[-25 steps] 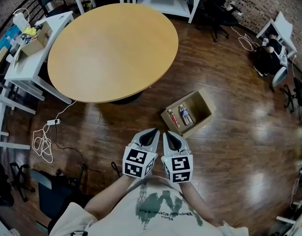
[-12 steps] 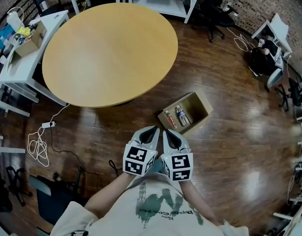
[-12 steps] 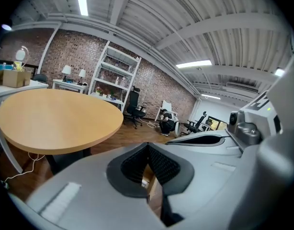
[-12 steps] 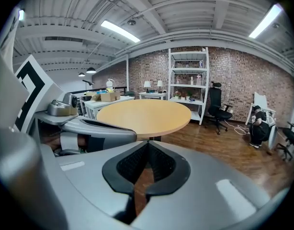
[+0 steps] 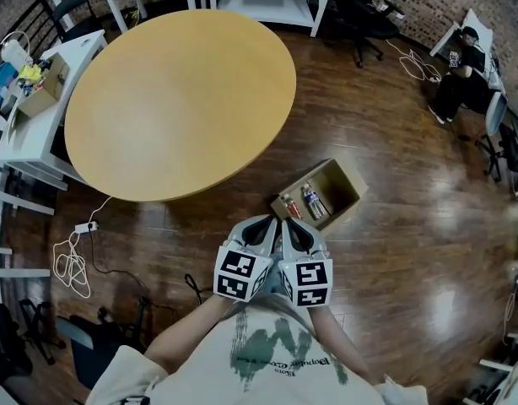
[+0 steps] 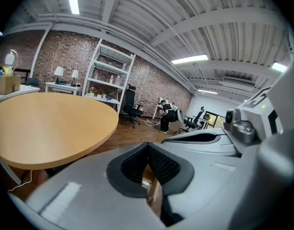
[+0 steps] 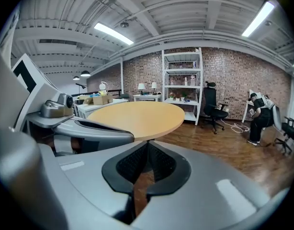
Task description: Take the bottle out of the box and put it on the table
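Currently at the approach step; nothing is picked up yet. The left tool (image 5: 261, 225) and the right tool (image 5: 294, 227) are held side by side in front of the person's chest, nearly touching each other and pointing forward and somewhat down. Each tool's own view shows its ribbed black pads closed together at the tips with nothing between them, so both are narrow and empty. The open brown cardboard box (image 5: 343, 184) sits on the dark polished wooden floor (image 5: 411, 243), just beyond the tool tips and beside the round pale-wood counter (image 5: 175, 99). Two small clear plastic bottles lie flat, side by side, at the near end of the box: one with a reddish label (image 5: 290, 207), one with a bluish label (image 5: 314, 201). The counter top is bare. Judgement: the next move calls for lowering one tool to the box, spreading its jaws, setting them across a bottle's body from above, then closing. Risks: the neighbouring bottle and the box wall leave little room for the pads, and a lying bottle may roll.
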A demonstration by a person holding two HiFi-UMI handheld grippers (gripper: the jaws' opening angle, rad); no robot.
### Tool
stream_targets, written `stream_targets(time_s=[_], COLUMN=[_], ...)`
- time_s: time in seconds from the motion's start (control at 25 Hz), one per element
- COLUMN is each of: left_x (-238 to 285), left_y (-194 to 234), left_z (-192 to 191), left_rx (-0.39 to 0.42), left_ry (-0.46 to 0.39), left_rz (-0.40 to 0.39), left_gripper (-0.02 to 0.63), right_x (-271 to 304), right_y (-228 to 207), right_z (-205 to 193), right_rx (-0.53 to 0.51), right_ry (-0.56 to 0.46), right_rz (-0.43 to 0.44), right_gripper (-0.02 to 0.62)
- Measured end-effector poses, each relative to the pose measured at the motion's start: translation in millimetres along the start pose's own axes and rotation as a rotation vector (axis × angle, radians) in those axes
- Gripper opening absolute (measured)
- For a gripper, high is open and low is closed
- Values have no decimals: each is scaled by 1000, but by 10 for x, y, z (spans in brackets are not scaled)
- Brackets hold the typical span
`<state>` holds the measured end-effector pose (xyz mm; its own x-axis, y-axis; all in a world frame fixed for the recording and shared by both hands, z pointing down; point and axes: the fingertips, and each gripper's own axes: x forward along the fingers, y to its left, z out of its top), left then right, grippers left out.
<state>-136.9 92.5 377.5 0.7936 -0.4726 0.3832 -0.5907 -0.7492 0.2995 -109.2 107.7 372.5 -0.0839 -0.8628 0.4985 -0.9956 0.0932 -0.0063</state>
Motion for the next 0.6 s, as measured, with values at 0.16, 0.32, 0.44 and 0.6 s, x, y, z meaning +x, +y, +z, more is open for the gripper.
stream_targets(time_s=[0.16, 0.32, 0.44, 0.6], left_x=[329, 784, 1112, 1525], left_y=[-49, -86, -159, -195], left_z=[60, 59, 54, 51], left_rx=[17, 18, 18, 12], left_ry=[31, 69, 101, 148], left_rz=[1, 1, -8, -21], left_gripper=[0, 0, 0, 0], right_x=[158, 396, 545, 748], right_y=[-331, -710, -1003, -1375], right_z=[-13, -55, -99, -139], right_rx=[40, 56, 66, 80], right_ry=[13, 31, 53, 78], right_rz=[4, 15, 22, 21], right_gripper=[6, 9, 11, 11])
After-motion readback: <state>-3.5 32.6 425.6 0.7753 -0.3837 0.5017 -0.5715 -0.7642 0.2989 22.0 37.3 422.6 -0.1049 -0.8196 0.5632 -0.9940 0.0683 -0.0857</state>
